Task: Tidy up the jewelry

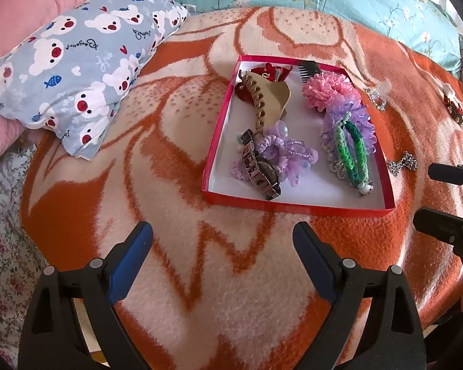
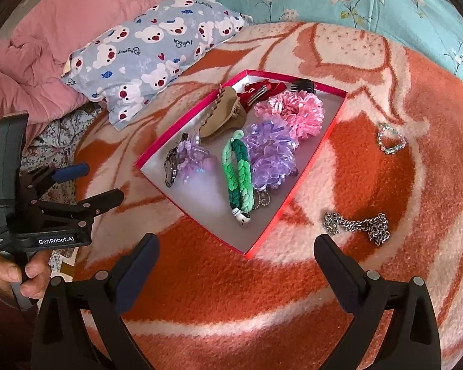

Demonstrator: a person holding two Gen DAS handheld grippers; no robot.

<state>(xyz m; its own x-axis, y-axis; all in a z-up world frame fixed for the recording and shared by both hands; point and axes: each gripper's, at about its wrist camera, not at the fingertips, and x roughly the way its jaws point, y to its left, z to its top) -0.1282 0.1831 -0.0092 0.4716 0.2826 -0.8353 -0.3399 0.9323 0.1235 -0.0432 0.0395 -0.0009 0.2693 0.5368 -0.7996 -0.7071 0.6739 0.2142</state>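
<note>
My left gripper (image 1: 222,265): jaws spread wide over bare blanket (image 1: 176,191), nothing between them.
My right gripper (image 2: 236,269): jaws wide too, open blanket beneath.
Ahead: the red box (image 2: 262,234) sits in front of both, its far half crowded with scrunchies and clips, its near corner bare.
Right of box: silver chain (image 2: 359,226) and bead bracelet (image 2: 392,138) lie well apart, with room around each.
Left: the pillow (image 1: 77,71) blocks the far left.
</note>
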